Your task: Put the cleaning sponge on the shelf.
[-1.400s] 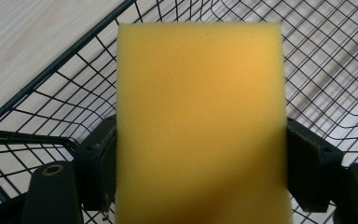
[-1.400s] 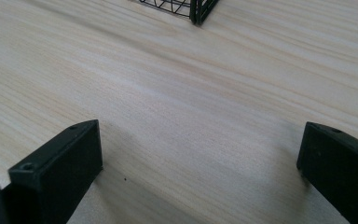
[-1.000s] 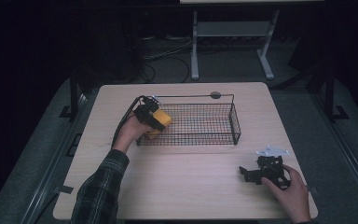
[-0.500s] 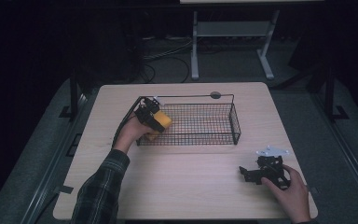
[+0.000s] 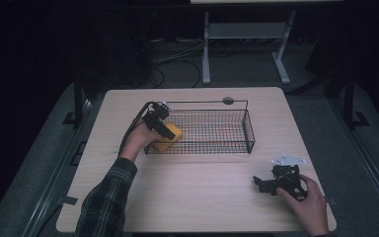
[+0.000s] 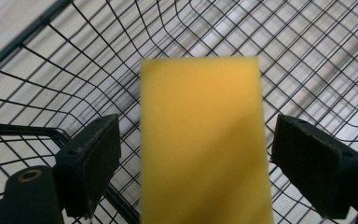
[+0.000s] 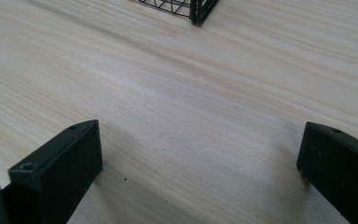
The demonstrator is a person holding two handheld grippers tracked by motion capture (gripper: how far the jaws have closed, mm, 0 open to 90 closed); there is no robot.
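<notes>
the right gripper rests near the table's front right corner, jaws spread with nothing between them. farther off, the left gripper hangs at the wire basket's left end, released, with the yellow block between its parted jaws, long axis running straight ahead, over the mesh floor.

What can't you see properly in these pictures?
- Yellow block: blurred in the left gripper view, its bottom cut off by the picture's edge; whether it rests on the wire basket floor is unclear.
- Small dark round thing behind the basket, high view: too small to identify.
- Right gripper: partly covered by the hand.
</notes>
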